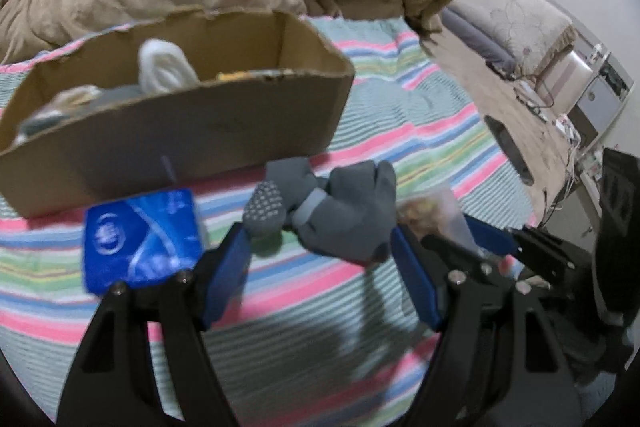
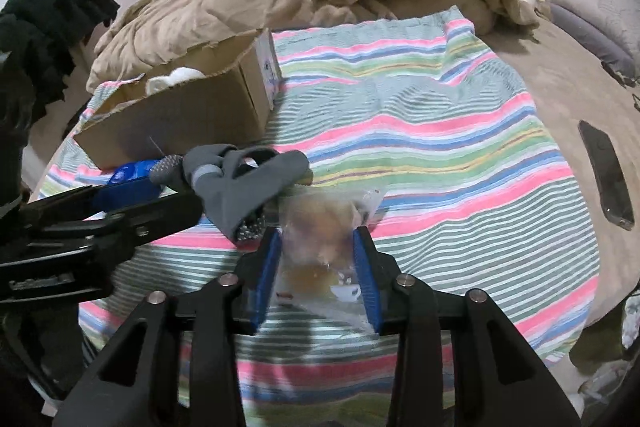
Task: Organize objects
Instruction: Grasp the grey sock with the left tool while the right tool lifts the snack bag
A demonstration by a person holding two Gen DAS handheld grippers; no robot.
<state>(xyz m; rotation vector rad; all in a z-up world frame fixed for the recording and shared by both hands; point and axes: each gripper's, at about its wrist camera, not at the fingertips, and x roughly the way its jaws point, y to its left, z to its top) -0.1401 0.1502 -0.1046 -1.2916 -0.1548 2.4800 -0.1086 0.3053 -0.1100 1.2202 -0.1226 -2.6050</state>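
Right claw grips snack bag; left claw gapes wide around grey socks.

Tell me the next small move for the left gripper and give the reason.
Probably ease the left gripper forward and close on the grey socks. Its jaws are open with the bundle lying on the striped blanket just ahead, and the cardboard box, already holding items, sits right behind.

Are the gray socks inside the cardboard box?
No, the gray socks lie on the striped blanket in front of the cardboard box, between the left tongs.
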